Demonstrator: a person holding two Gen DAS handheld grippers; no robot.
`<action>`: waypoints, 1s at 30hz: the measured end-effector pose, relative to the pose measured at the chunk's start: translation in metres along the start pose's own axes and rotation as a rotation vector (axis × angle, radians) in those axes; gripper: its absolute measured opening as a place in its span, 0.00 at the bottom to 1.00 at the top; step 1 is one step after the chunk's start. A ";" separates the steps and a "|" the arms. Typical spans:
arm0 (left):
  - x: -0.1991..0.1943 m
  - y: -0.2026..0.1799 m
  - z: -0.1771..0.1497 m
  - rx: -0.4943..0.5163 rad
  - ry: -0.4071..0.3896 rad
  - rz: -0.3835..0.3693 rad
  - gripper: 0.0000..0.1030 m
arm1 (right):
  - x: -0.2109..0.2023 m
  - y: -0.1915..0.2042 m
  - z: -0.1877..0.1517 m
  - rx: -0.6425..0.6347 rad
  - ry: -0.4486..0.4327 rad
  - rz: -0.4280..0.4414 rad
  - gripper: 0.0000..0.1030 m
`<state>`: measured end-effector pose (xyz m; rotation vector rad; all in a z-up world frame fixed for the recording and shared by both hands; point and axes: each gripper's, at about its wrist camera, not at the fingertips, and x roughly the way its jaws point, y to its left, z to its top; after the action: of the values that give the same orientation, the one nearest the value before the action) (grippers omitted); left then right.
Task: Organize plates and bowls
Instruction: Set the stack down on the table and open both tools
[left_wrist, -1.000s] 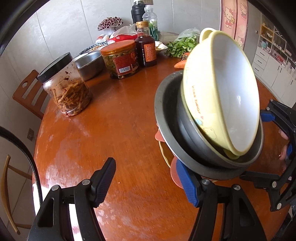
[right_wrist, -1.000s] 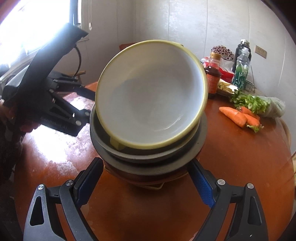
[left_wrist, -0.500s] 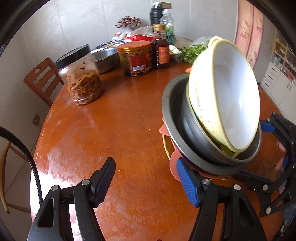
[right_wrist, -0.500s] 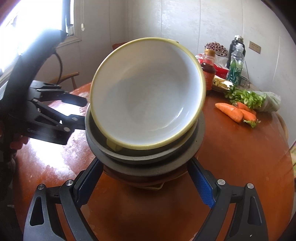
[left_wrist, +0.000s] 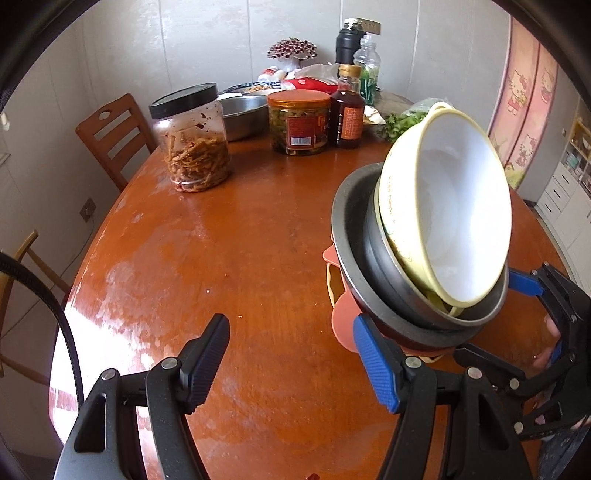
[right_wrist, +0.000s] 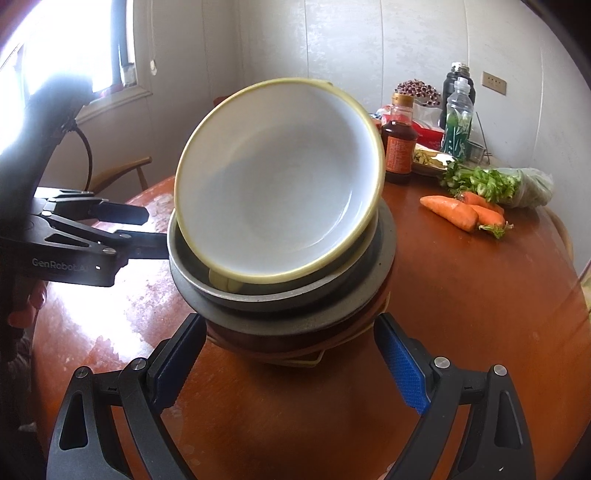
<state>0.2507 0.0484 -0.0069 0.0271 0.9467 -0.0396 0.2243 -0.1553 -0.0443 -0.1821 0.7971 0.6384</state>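
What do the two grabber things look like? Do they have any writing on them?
Both are black frames with silver bolts and two ridged fingers. The left gripper has one black pad and one blue pad; a black cable loops beside it. The right gripper has blue pads. White "GenRobot.AI" lettering marks the left gripper's body.

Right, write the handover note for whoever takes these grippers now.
Right hand-held gripper: clamped across the bottom of the stack, which tilts toward the right wrist camera.
Left hand-held gripper: open and empty, beside the stack.
Stack, top down: yellow-rimmed bowl, grey bowl, grey plate, then reddish and yellow dishes that are mostly hidden.
Done: the dishes are nested into one pile.
Left: steady the leaning top bowl and set the pile down level on the table. The steel bowl by the jars is not stacked.
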 end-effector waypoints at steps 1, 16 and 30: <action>-0.001 -0.001 -0.001 -0.006 0.001 0.003 0.67 | -0.002 -0.001 0.000 0.008 -0.008 0.004 0.90; -0.014 -0.018 -0.017 -0.040 -0.022 0.023 0.68 | -0.031 -0.017 -0.013 0.152 -0.094 -0.032 0.90; -0.041 -0.047 -0.055 -0.041 -0.077 -0.014 0.72 | -0.078 0.012 -0.049 0.276 -0.126 -0.108 0.91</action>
<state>0.1803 0.0046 -0.0059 -0.0190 0.8709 -0.0336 0.1459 -0.2005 -0.0215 0.0666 0.7403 0.4284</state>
